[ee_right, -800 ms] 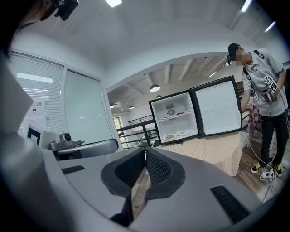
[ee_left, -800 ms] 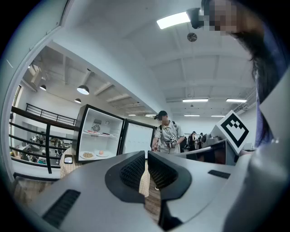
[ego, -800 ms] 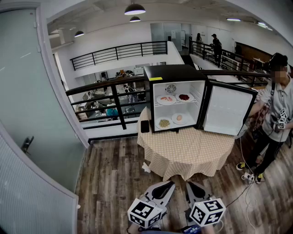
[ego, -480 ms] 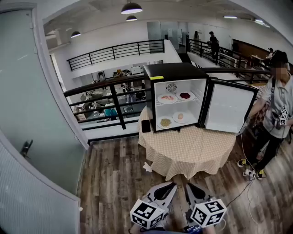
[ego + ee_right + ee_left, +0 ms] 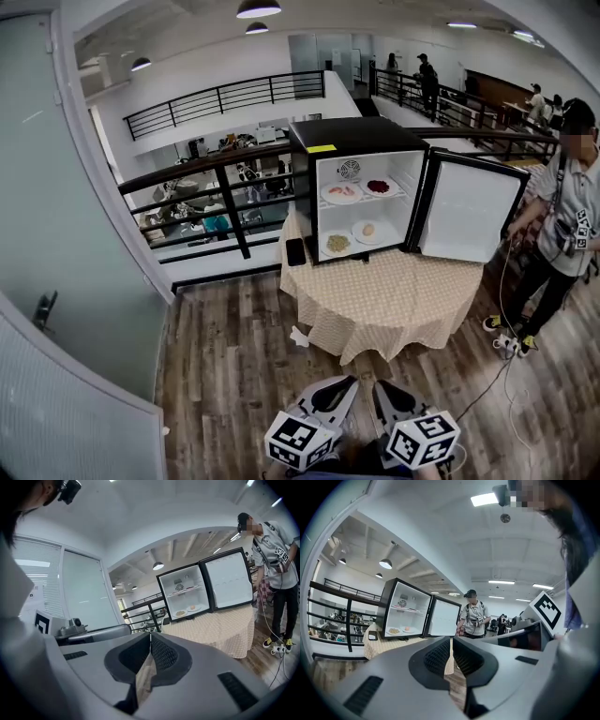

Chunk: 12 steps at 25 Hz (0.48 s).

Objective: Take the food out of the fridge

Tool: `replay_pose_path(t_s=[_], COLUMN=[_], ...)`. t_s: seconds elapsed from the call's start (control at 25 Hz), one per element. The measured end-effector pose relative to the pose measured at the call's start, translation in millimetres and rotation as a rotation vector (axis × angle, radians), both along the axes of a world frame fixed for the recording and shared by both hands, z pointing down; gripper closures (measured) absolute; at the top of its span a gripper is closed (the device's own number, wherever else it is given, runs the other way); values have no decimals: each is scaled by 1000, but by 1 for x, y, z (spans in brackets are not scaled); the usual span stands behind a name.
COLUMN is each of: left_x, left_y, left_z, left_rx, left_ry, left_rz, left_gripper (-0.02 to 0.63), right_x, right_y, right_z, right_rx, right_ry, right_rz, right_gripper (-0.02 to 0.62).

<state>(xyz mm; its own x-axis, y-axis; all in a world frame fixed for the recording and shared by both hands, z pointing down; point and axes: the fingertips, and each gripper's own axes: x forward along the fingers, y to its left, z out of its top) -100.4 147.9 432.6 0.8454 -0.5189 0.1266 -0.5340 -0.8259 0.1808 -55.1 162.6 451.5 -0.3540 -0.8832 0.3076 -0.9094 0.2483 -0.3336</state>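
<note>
Both of our tools are clamped shut with nothing in them. The left tool (image 5: 345, 382) and right tool (image 5: 384, 386) sit side by side at the bottom centre of the head view. The food (image 5: 341, 193) is inside the open fridge (image 5: 352, 141) on the desk (image 5: 394, 300), upper middle of the frame. It's straight ahead and well apart from us. Neither tool looks nearer, so we reckon closing that gap comes first.

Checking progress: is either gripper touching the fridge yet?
Apart. The head view shows the left gripper and right gripper over the floor, short of the table that bears the fridge.
</note>
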Motion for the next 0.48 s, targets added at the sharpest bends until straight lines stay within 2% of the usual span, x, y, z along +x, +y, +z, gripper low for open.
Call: replay_pose_path(t_s=[0.24,0.48], left_x=[7,25], left_y=[-22,-65], left_z=[2,3], left_rx=[-11,-16], left_ry=[-5,-6], left_rz=[1,-54], left_gripper=[588,588], right_x=[10,36], right_y=[-24,-66], right_z=[4,8], right_rx=[-12,-24], right_ry=[-15,-20], right_rz=[-1,-27], right_gripper=[575,575])
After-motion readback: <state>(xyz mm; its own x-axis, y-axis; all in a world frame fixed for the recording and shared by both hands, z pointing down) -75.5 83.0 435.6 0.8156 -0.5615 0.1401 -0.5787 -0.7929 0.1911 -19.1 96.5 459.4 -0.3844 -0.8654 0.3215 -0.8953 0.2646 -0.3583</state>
